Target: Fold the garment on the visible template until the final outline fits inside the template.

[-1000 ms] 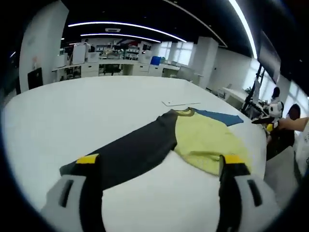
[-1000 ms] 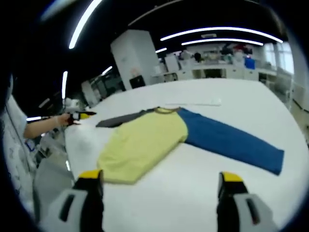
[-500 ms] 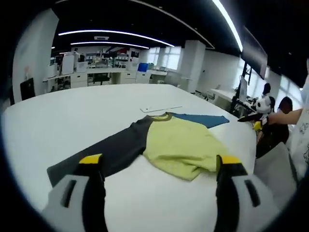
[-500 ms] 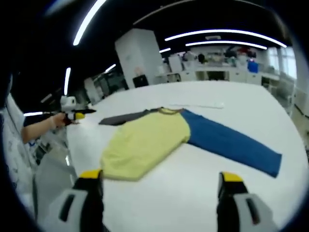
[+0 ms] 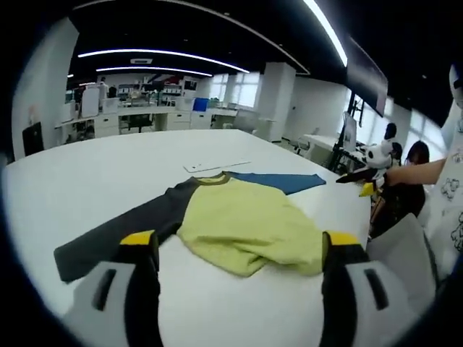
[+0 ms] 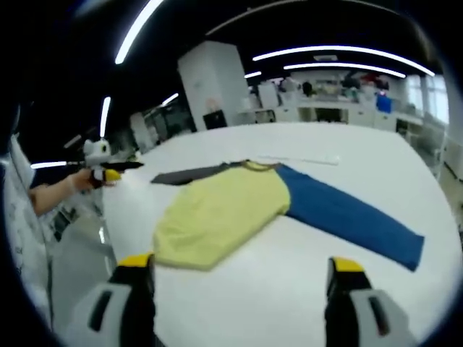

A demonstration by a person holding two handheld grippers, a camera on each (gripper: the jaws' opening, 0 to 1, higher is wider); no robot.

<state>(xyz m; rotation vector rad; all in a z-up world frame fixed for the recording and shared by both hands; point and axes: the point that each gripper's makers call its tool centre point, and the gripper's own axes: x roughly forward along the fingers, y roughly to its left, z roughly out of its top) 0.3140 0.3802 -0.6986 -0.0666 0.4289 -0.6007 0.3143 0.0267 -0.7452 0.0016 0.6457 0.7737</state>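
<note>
Shirt sat lower and nearer in the left gripper view than a second before; table and room shifted with it, so the camera had moved, not the cloth. Right gripper view changed little.

Left gripper (image 5: 239, 249): jaws wide apart, nothing between them, above the white table (image 5: 87, 181). Right gripper (image 6: 239, 271): same, spread and empty.

Garment (image 5: 239, 220) lay flat and unfolded just beyond the left jaws: yellow body hem closest, dark grey sleeve (image 5: 119, 235) running off toward the left jaw, blue sleeve (image 5: 278, 181) trailing away at the far side.

From the right gripper, the garment (image 6: 221, 213) stood a little farther off, ahead and left; the blue sleeve (image 6: 354, 217) ran out to the right, long axis sleeve to sleeve across both views.

Judgement: left gripper was nearer the grey sleeve, right nearer the blue.

Thin pale strip (image 5: 217, 165) lay past the collar; template outline could not be made out.
</note>
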